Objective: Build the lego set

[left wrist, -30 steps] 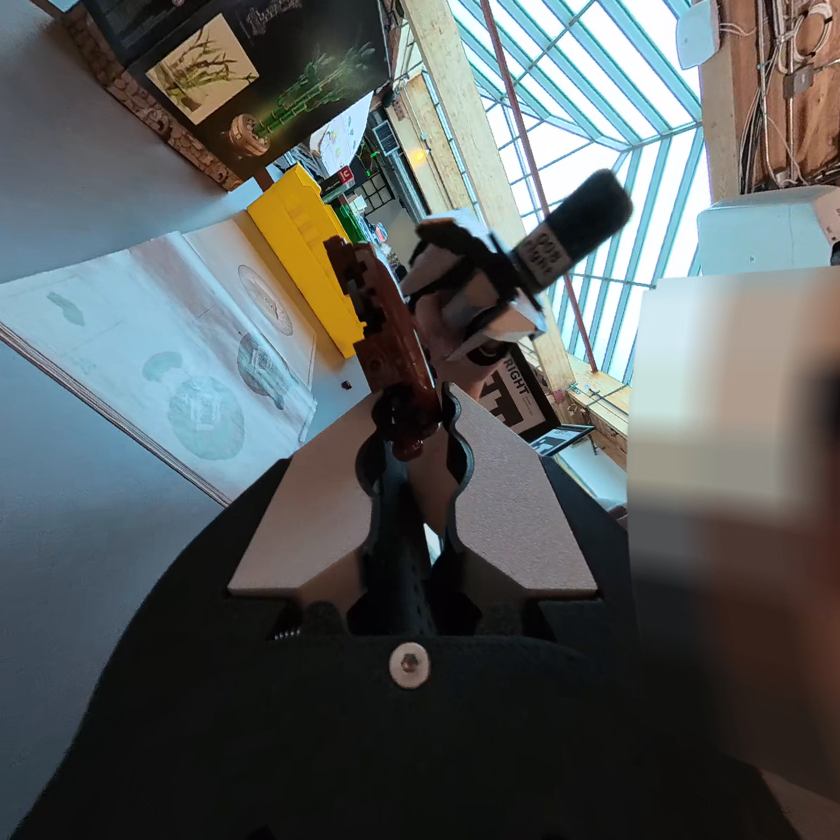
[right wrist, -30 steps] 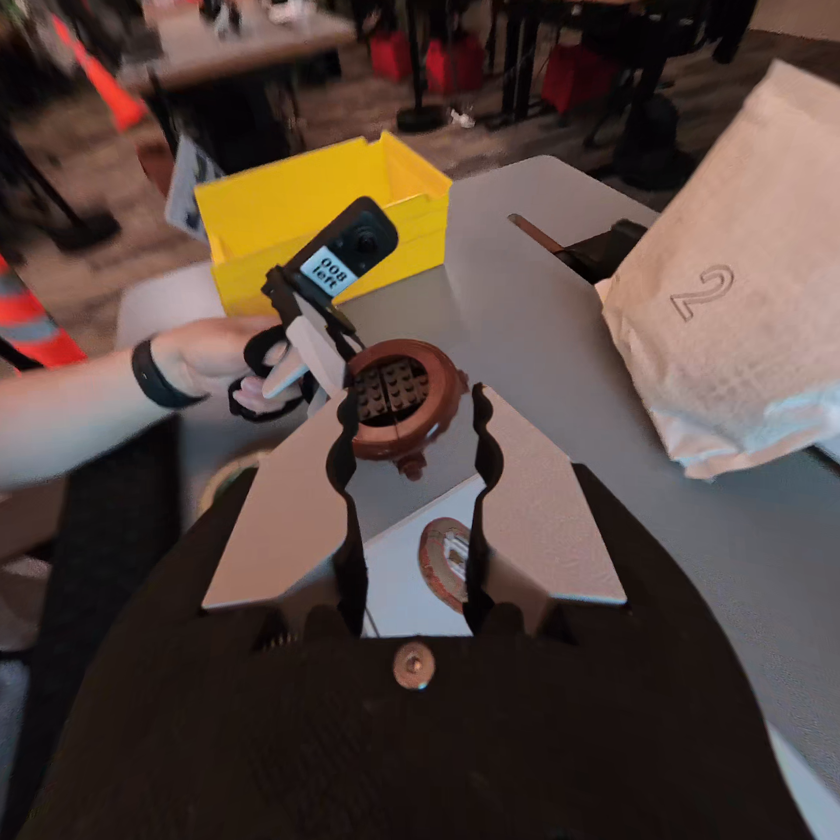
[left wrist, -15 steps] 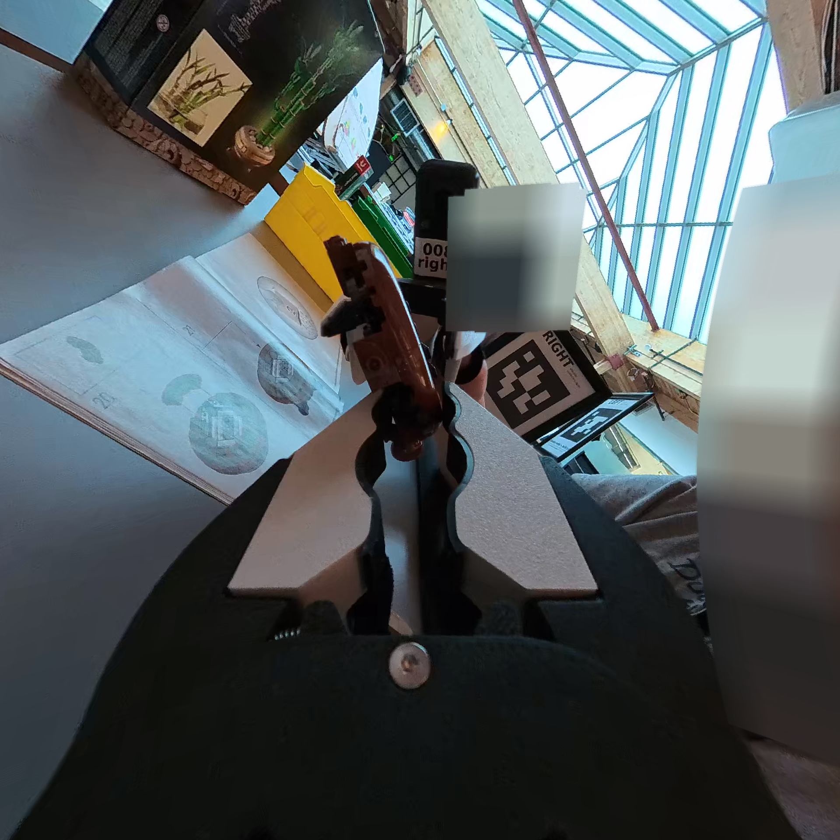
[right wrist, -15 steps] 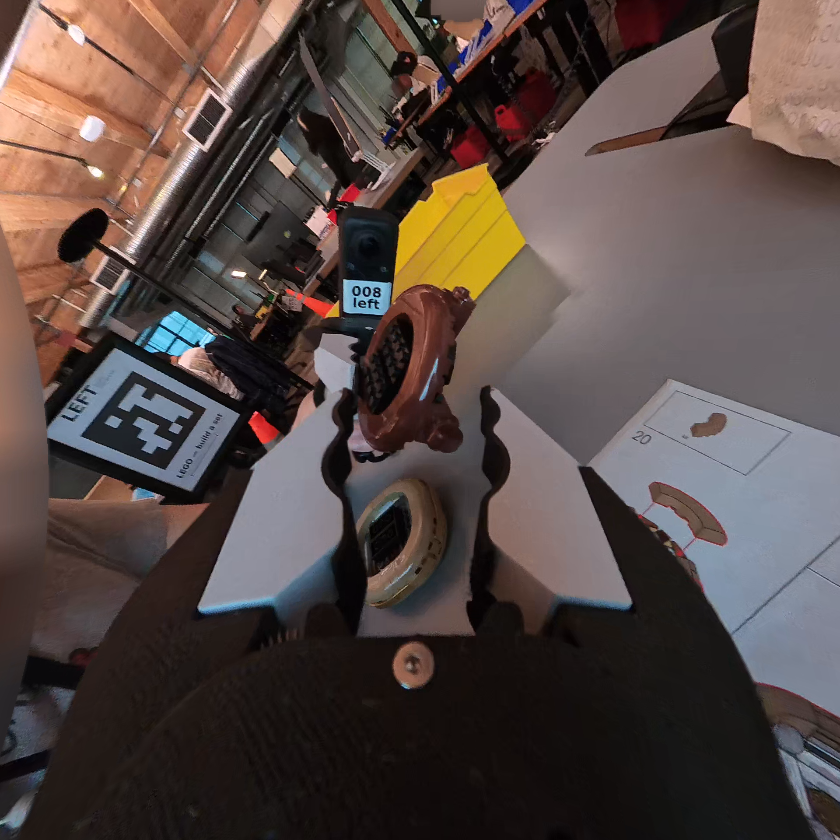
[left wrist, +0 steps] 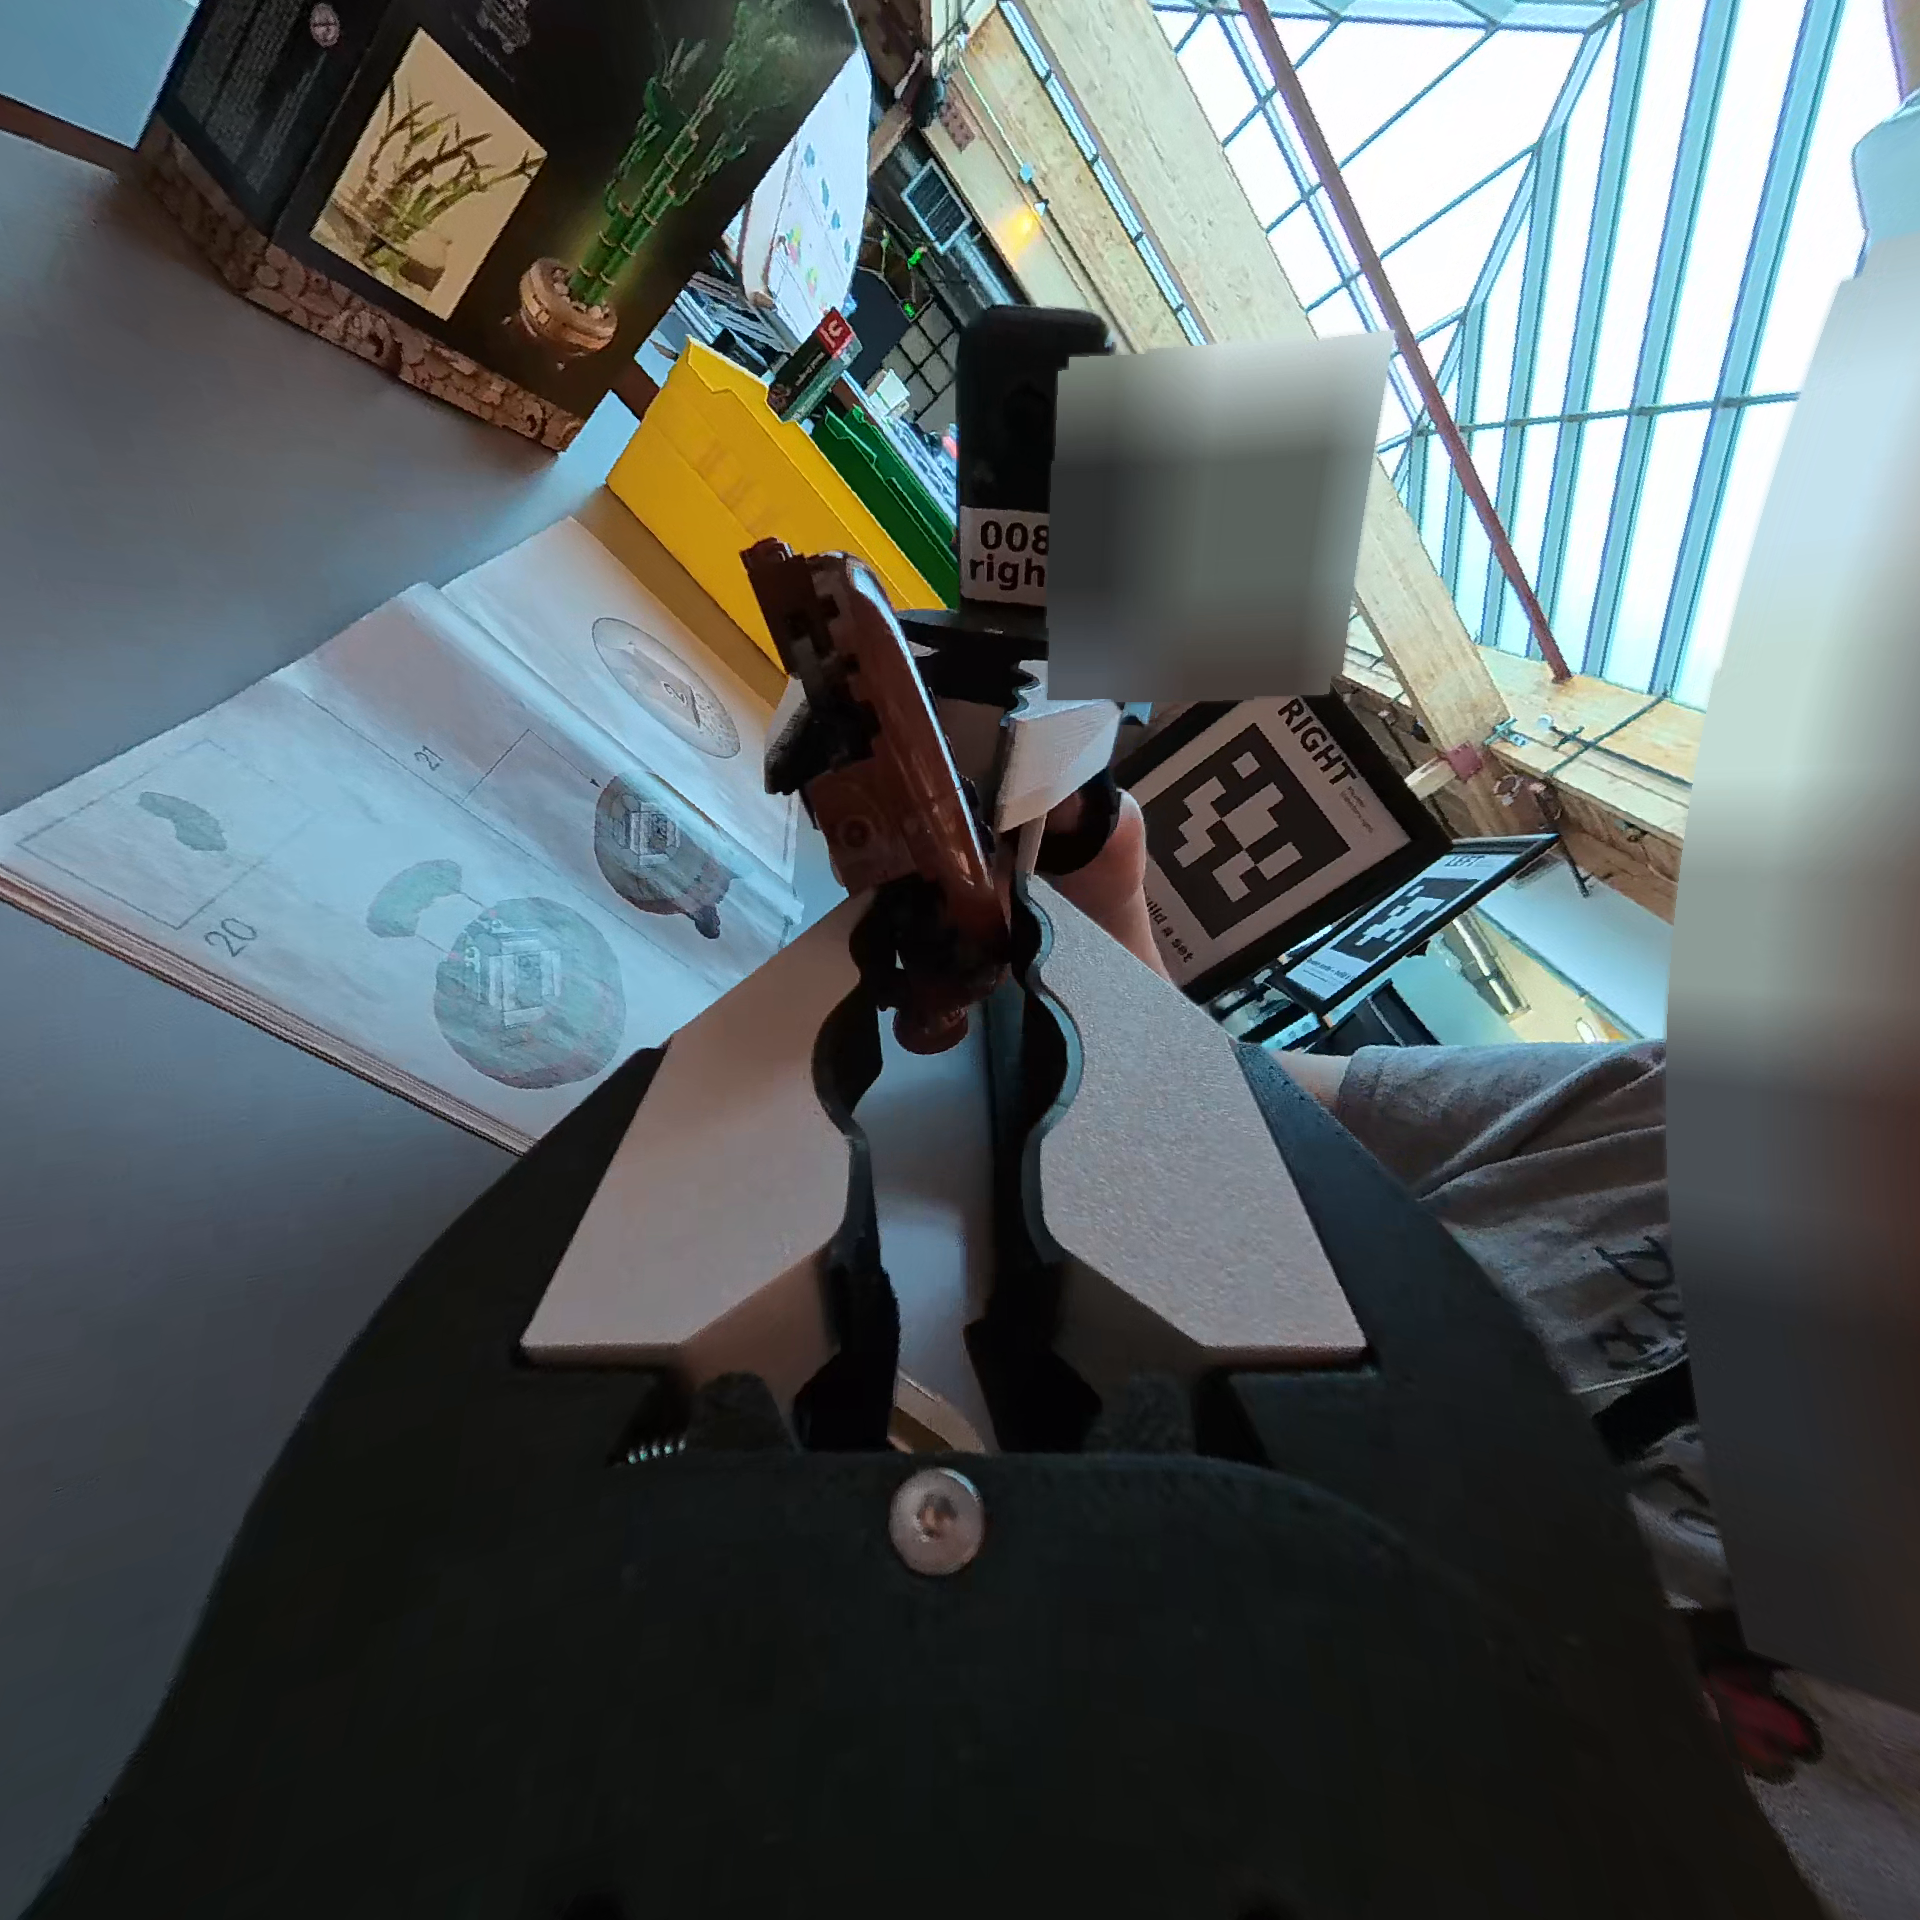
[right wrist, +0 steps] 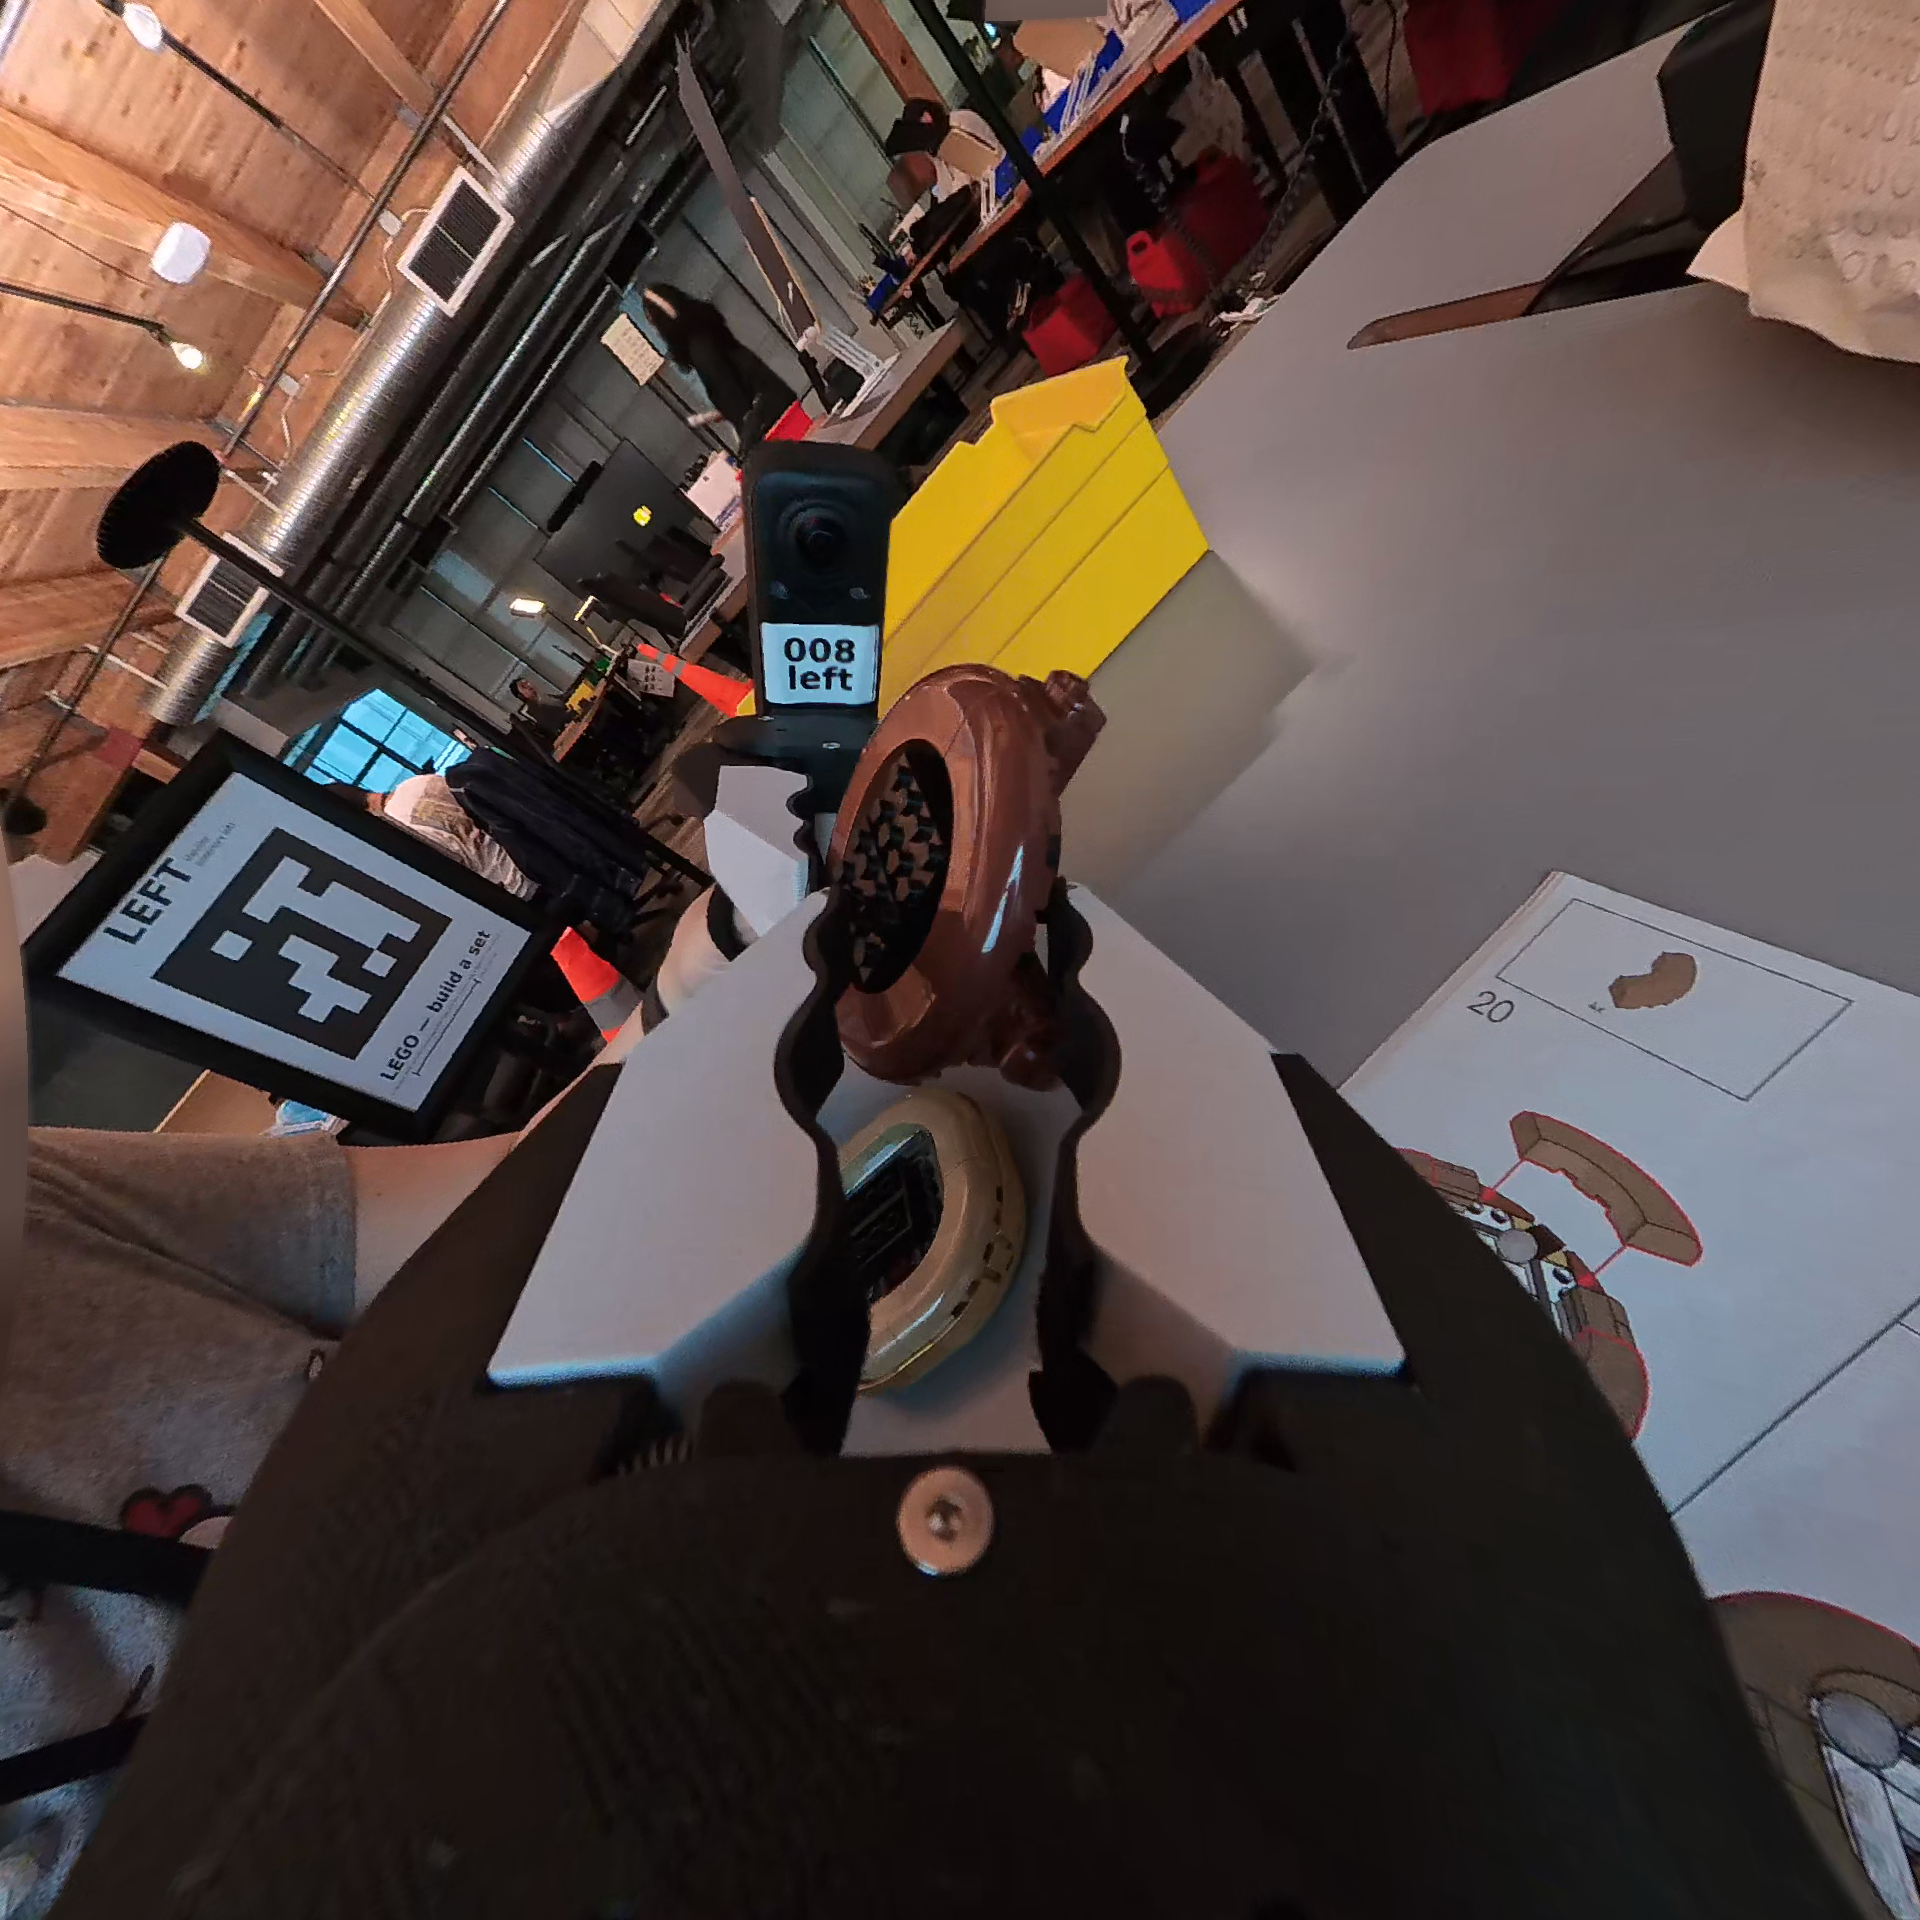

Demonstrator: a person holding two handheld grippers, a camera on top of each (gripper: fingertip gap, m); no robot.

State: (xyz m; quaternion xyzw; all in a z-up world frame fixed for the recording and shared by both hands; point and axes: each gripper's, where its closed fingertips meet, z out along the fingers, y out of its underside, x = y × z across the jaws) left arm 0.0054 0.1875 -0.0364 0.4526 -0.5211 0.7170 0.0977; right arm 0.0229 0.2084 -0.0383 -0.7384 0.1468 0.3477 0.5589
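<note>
- Brown round assembly (right wrist: pixel 956 883) is held up off the table, tilted on edge, between the two grippers, which face each other.
- Left gripper (left wrist: pixel 940 971): jaws closed down on the lower edge of the brown piece, where a small knobbed foot sticks out. The grip is narrow and takes only the rim.
- Right gripper (right wrist: pixel 940 971): jaws reach either side of the opposite rim. The right finger (right wrist: pixel 1070 966) looks to be touching the piece; on the left side I cannot tell whether there is contact, so a firm clamp is unconfirmed.
- Tan round assembly (right wrist: pixel 935 1236) lies on the grey table (right wrist: pixel 1558 582) directly below the right gripper, studded opening showing.
- Instruction booklet (left wrist: pixel 416 831) lies open on the table beside the work. Yellow bin (right wrist: pixel 1039 540) sits well behind, set box (left wrist: pixel 468 177) further back.
- Judgement: this is a mid-air handover or regrip, probably ahead of seating brown on tan.
- To do it well: get the right gripper firmly across the rim before the left lets go. Keep the pinch off the protruding feet, which may pop loose.
- Level the piece before lowering, and line up the studded centre with the tan opening.
- Risk: an edge-only grip lets the ring pivot or drop.
</note>
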